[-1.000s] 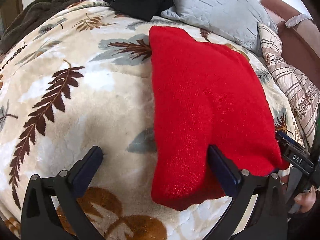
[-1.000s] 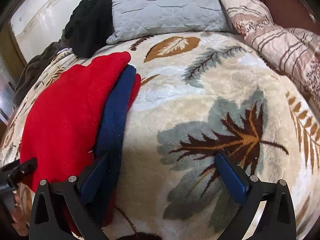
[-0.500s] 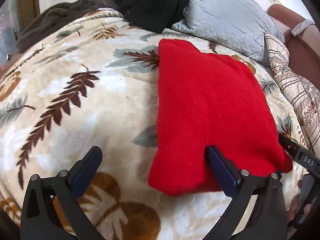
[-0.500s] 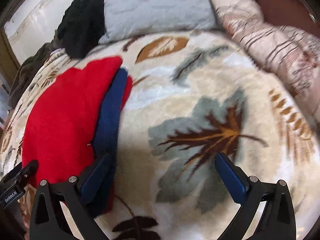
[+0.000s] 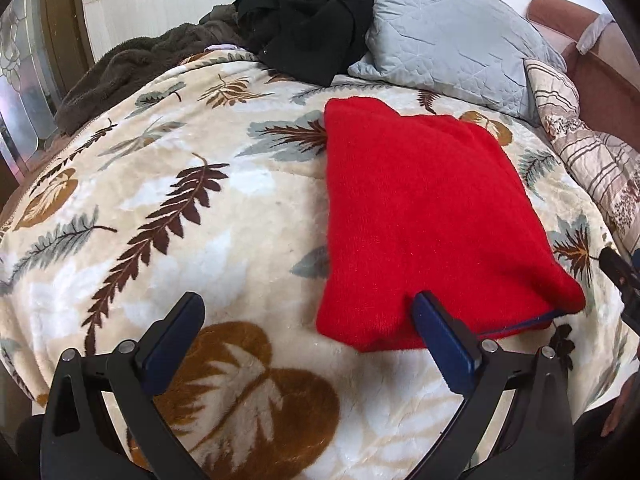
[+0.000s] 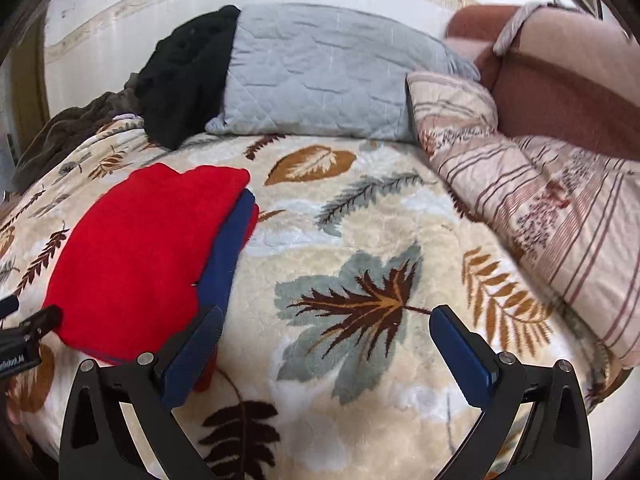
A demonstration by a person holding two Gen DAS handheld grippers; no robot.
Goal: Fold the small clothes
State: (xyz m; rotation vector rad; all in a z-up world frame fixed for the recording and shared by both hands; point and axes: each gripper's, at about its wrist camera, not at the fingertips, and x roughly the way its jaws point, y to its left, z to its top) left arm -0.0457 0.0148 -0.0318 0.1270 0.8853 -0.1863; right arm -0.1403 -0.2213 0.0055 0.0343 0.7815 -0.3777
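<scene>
Meanwhile, both the left gripper (image 5: 306,334) and right gripper (image 6: 326,338) hung spread and empty beside the folded red fleece garment (image 5: 424,220), which likely needed only gentle edge-squaring.

Left hand-held gripper (image 5: 308,340) and right hand-held gripper (image 6: 326,344): each a black forked frame with triangular cut-outs, silver round-head screws at the finger joints, and two flat navy-blue fingers (image 5: 444,348). White lettering marks the left unit's black side, seen from the right wrist.
</scene>
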